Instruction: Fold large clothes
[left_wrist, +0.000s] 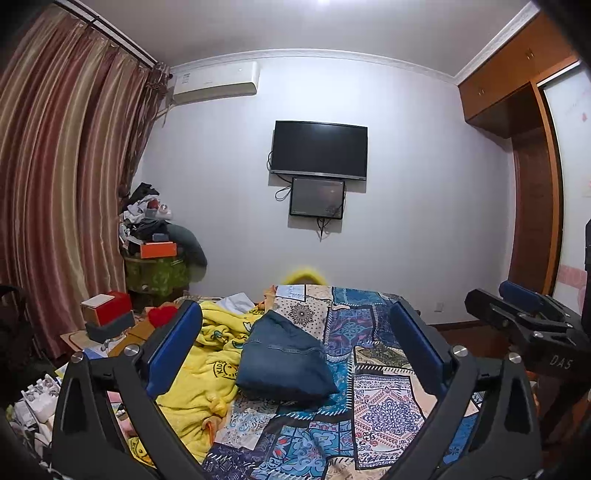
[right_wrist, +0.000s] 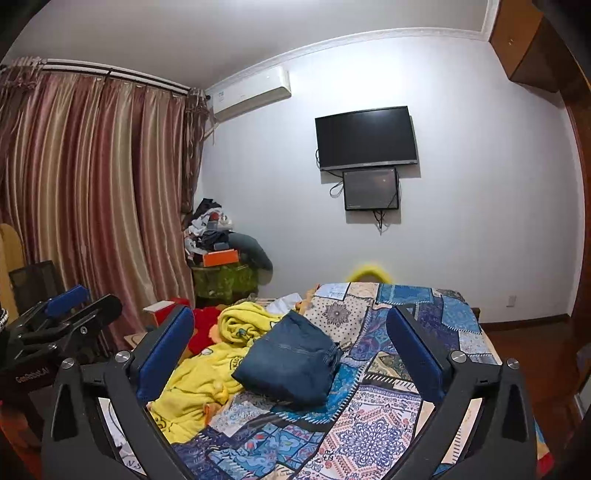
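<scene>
Folded jeans (left_wrist: 286, 360) — bedspread (left_wrist: 384, 417) edge near.

We read "DAS" on the black body of the right gripper (left_wrist: 517, 295), "GenRobot.AI" on the black left gripper (right_wrist: 70, 299), and "KID" on the yellow fleece blanket (left_wrist: 207, 354).

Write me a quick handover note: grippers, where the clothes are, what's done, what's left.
Left gripper: open, empty.
Right gripper: open, empty.
Folded jeans lie on the patchwork bedspread, between both sets of fingers but untouched.
Yellow garment is crumpled beside the jeans, on their left.
Done: jeans look folded.
Left: probably the yellow garment, if it is part of the job.
</scene>
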